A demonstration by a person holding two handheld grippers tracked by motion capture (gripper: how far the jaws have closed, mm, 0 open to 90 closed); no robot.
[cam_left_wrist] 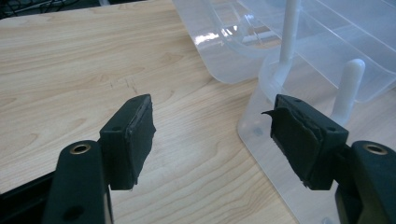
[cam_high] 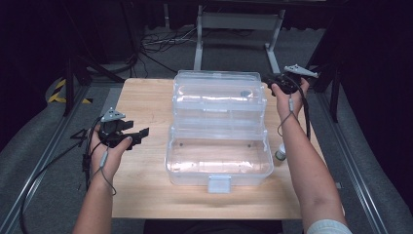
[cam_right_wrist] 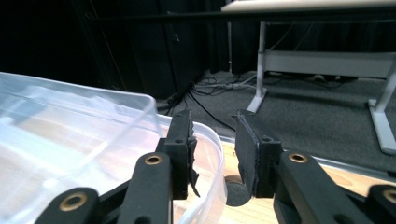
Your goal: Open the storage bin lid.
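Note:
A clear plastic box (cam_high: 219, 168) stands in the middle of the wooden table (cam_high: 143, 95), its lid (cam_high: 219, 90) swung back and open. My left gripper (cam_high: 139, 132) hovers open to the left of the box with nothing between its pads. In the left gripper view that gripper (cam_left_wrist: 212, 140) faces bare wood, and the box's near corner (cam_left_wrist: 261, 116) lies just beside its right pad. My right gripper (cam_high: 271, 82) is at the lid's far right corner. In the right gripper view that gripper (cam_right_wrist: 212, 149) is open, with the lid's curved rim (cam_right_wrist: 212, 133) running between its jaws without being pinched.
A small white bottle (cam_high: 281, 152) stands on the table against the box's right side. A grey round spot (cam_high: 246, 92) shows in the lid. The box's front latch (cam_high: 219, 184) faces the near edge. Beyond the table are grey floor, cables and a metal frame (cam_high: 238, 22).

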